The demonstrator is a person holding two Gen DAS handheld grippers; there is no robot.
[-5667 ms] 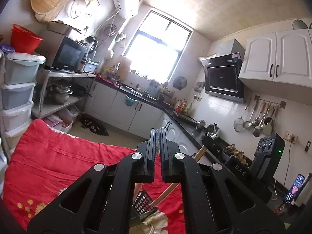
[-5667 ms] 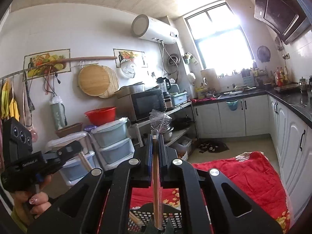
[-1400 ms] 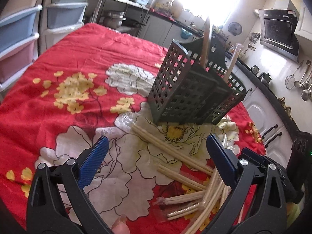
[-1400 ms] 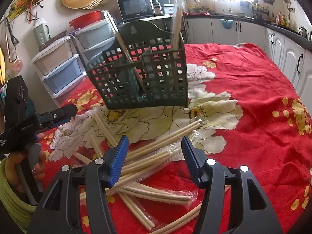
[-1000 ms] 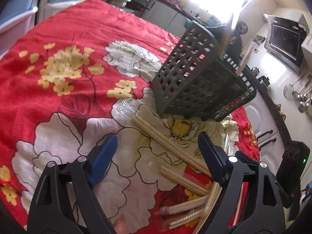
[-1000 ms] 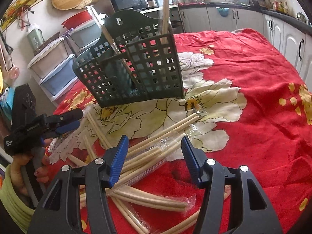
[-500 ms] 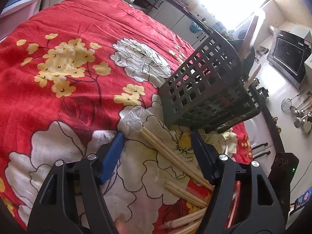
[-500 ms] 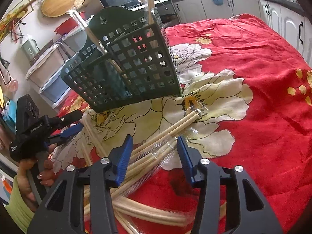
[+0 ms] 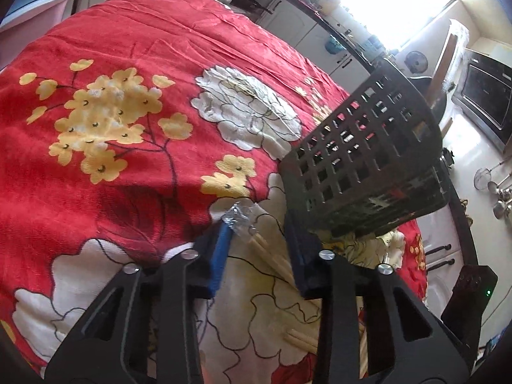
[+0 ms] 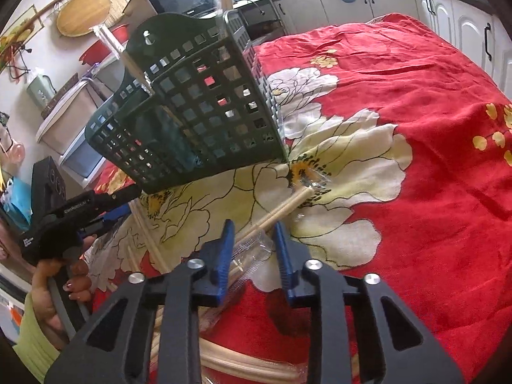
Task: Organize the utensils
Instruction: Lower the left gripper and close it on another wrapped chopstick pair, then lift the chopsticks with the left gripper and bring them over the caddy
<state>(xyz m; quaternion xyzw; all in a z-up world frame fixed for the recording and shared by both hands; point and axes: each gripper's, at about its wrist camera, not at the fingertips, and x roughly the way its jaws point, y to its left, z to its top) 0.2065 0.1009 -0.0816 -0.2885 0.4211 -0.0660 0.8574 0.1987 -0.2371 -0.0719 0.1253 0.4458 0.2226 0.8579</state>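
Right wrist view: beside the basket (image 10: 204, 112), the right gripper (image 10: 252, 246) has just been closing around wrapped chopsticks (image 10: 278, 211), fingers not yet touching. Left gripper (image 9: 256, 252) has narrowed likewise around another pair (image 9: 265, 246), so both look ready to lift.

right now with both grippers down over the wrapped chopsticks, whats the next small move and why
Probably finish closing both. The left gripper straddles one wrapped chopstick pair, the right gripper another wrapped pair. Both sets of jaws have just been closing, yet gaps still show beside the sticks, so neither looks gripped. Then lift toward the green basket, which already holds some sticks.
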